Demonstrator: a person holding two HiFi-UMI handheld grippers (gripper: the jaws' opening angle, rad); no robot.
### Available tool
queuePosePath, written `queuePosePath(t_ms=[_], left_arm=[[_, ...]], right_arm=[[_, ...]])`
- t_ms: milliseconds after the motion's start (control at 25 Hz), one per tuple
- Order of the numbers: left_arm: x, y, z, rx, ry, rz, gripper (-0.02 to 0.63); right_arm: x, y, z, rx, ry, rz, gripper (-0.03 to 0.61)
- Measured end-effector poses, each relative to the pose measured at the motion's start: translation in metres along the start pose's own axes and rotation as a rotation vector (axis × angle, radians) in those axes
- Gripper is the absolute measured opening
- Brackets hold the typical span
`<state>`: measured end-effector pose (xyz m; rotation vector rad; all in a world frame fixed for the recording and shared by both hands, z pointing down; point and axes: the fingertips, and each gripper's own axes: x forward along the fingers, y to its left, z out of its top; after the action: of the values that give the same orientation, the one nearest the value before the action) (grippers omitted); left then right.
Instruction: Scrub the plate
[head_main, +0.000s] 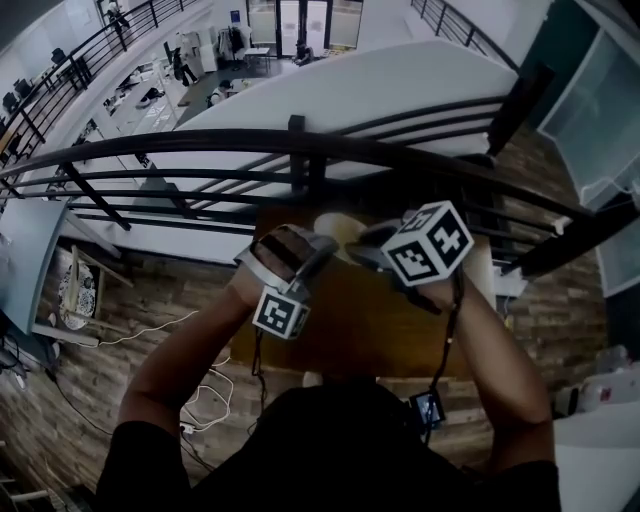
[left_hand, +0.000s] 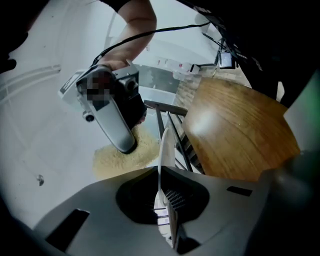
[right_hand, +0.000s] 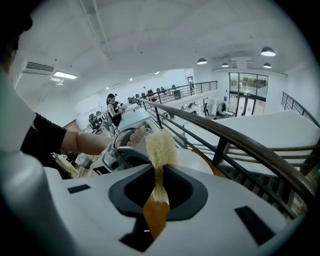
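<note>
Above the tabletop (head_main: 370, 320), the left hand-held gripper (left_hand: 167, 200) clamps the plate (left_hand: 166, 142) edge-on while the right hand-held gripper (right_hand: 159, 180) grips a brush (right_hand: 161, 147) just beside its face, so scrubbing looks hardly begun.

A brown wooden table (head_main: 345, 325) stands just inside a dark metal railing (head_main: 200, 145) that overlooks a lower office level with desks (head_main: 140, 95). White cables (head_main: 205, 395) lie on the plank floor (head_main: 60, 410). Round ceiling lamps (right_hand: 268, 51) glow above glass doors (right_hand: 245, 87).
</note>
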<state>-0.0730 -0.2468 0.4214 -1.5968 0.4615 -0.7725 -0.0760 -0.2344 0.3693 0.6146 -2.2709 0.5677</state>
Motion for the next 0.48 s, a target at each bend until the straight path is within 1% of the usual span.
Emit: queuePosePath(t_ms=[120, 200, 360, 480], left_arm=[[-0.008, 0.005, 0.009, 0.079, -0.045, 0.03, 0.017], [-0.012, 0.007, 0.013, 0.109, -0.061, 0.038, 0.017], [-0.015, 0.007, 0.015, 0.129, -0.073, 0.032, 0.018], [-0.02, 0.009, 0.017, 0.119, -0.095, 0.027, 0.018]], right_arm=[[0.007, 0.003, -0.008, 0.011, 0.065, 0.039, 0.054], [0.006, 0.004, -0.017, 0.013, 0.106, 0.058, 0.054], [0.002, -0.007, -0.047, 0.01, 0.21, 0.062, 0.054], [-0.002, -0.025, -0.067, 0.025, 0.266, 0.031, 0.054]])
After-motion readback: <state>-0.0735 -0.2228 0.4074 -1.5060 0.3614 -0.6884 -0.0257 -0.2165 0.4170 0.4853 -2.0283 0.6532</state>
